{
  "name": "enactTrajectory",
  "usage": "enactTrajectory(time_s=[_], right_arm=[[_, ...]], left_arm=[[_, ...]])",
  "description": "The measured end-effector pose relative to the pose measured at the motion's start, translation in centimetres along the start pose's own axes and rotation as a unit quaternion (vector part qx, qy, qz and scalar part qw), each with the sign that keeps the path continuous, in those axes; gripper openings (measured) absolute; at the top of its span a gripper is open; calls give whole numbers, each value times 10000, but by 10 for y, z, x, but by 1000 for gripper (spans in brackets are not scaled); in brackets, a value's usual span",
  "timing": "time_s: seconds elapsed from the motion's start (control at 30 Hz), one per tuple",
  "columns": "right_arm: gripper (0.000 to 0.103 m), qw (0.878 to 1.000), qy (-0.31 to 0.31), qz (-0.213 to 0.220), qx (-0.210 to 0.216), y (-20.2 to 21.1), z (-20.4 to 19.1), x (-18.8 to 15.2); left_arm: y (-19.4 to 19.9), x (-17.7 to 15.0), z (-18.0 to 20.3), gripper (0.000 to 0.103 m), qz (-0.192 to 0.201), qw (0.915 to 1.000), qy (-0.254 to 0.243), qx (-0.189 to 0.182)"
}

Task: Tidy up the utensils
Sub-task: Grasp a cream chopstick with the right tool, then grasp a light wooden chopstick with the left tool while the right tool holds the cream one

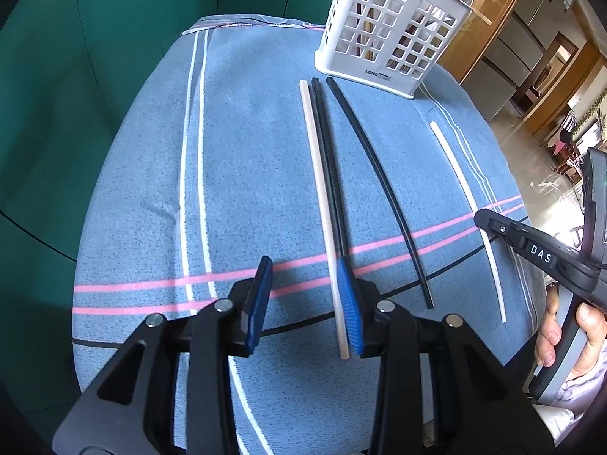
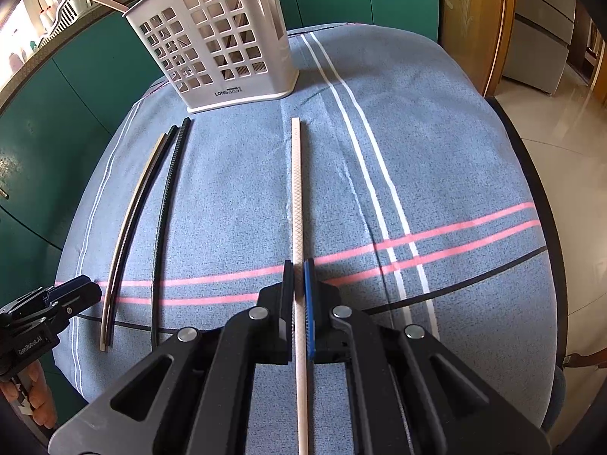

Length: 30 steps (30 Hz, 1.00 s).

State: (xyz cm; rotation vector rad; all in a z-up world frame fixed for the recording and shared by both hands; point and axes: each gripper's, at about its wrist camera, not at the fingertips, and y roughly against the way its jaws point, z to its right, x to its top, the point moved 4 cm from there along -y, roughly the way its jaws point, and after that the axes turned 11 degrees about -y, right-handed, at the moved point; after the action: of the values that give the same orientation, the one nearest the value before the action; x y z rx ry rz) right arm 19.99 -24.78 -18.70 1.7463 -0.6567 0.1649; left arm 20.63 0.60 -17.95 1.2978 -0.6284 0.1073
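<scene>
Several chopsticks lie lengthwise on the blue striped cloth (image 1: 246, 151) in front of a white slotted basket (image 1: 387, 26). My left gripper (image 1: 303, 261) is open. A cream chopstick (image 1: 322, 204) rests between its jaws against the right pad, and a black chopstick (image 1: 334, 189) beside it runs under that finger. A second black chopstick (image 1: 379, 189) lies to their right. My right gripper (image 2: 298, 271) is shut on another cream chopstick (image 2: 297, 189) that points at the basket (image 2: 220, 45). In the left wrist view this gripper (image 1: 483, 222) sits on that chopstick (image 1: 459, 174) at the right.
Green cabinet doors (image 2: 45, 132) stand behind and left of the table. The cloth drops off at the rounded table edge (image 2: 531, 174) on the right, with tiled floor beyond. A hand (image 1: 565, 333) holds the right gripper's grip. The left gripper (image 2: 81, 284) shows at the left edge.
</scene>
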Motion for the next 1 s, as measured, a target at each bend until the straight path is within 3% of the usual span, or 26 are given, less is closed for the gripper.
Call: enactTrajectory(time_s=[0.67, 1.0], right_arm=[[6, 10000, -2, 37, 66, 4, 1, -6], [6, 10000, 17, 56, 64, 4, 1, -5]], left_arm=[[-6, 9, 7, 40, 43, 9999, -138, 48], [-11, 13, 15, 38, -15, 9936, -623, 938]])
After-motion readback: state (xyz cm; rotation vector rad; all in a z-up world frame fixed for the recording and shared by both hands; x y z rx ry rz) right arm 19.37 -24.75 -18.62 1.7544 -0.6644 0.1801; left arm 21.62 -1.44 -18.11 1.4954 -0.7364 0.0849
